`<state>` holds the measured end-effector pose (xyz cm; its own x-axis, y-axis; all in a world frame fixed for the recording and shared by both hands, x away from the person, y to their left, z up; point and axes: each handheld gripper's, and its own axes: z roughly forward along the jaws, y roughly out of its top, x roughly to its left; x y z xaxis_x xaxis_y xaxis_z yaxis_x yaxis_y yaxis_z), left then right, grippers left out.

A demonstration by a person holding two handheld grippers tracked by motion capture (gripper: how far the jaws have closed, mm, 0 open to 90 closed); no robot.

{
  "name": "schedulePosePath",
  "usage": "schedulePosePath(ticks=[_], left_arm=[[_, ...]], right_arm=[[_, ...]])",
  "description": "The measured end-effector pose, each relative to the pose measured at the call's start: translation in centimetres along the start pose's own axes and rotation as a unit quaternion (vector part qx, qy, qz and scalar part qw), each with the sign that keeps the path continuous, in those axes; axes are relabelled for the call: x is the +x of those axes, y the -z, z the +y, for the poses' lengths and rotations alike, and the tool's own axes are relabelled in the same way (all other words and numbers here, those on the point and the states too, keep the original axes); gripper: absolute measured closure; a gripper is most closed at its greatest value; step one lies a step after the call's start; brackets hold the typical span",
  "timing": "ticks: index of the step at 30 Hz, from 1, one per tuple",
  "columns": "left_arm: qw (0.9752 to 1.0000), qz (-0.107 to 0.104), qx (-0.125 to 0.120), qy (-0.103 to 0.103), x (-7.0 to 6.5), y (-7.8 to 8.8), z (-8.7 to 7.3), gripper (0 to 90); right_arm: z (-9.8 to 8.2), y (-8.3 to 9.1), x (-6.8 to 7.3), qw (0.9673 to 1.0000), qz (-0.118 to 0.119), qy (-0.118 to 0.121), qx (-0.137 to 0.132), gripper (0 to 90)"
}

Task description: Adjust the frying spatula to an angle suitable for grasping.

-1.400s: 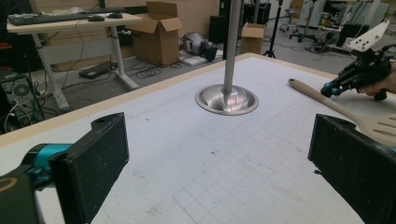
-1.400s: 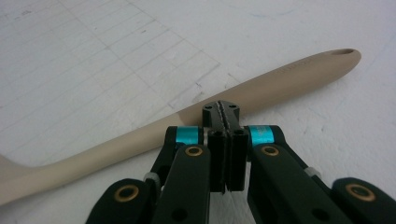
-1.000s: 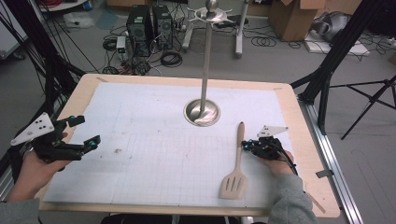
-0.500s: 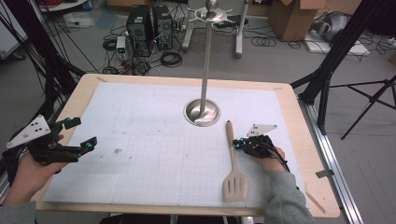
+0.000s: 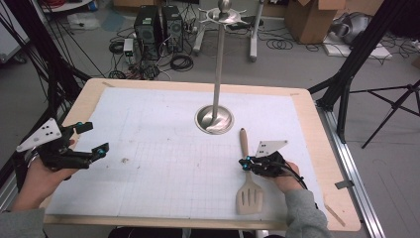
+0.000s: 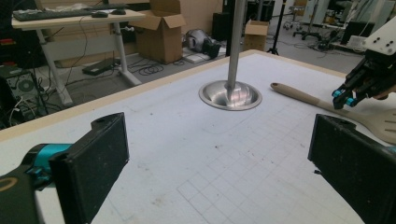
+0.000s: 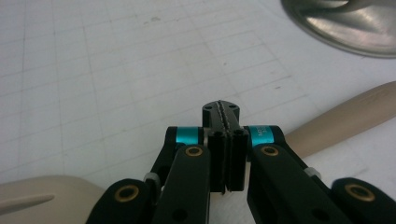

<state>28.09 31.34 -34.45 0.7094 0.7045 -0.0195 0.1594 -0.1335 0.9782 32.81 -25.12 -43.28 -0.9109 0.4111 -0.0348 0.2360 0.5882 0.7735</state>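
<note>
Right tool [image 5: 246, 164]: lower right of the high view, jaws pressed fully together with nothing between them; its tips sit against the handle of the wooden spatula [image 5: 247, 178], pushing on it rather than gripping it.
Right tool, own view [image 7: 223, 116]: closed pads at centre, the spatula's handle running off to the right behind them and its blade at the lower left corner.
Left tool [image 5: 94, 140]: lower left of the high view, jaws spread wide and empty, held above the counter [image 5: 307, 124].
Left tool, own view [image 6: 217, 154]: two black pads far apart at the bottom corners, bare mat between them.
Wooden spatula: flat on the white grid mat [image 5: 158, 148], blade toward the lower edge, handle end pointing up toward the stand's base.
Metal stand [image 5: 214, 119]: upright pole on a round base, upper centre of the mat, just beyond the handle end.
</note>
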Motion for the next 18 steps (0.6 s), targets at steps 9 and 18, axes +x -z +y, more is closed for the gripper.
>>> schedulePosePath(ticks=[9, 18], left_arm=[[1.0, -0.003, -0.001, 0.003, 0.2, -0.5, 0.0, 5.6], [0.9999, -0.011, 0.0, 0.003, 0.3, -1.2, 0.1, 5.6]], right_arm=[[-0.3, -0.5, 1.1, 0.999, 0.022, 0.008, 0.038, 90.0], [-0.6, 0.1, 1.4, 0.9981, 0.017, 0.014, 0.057, 90.0]])
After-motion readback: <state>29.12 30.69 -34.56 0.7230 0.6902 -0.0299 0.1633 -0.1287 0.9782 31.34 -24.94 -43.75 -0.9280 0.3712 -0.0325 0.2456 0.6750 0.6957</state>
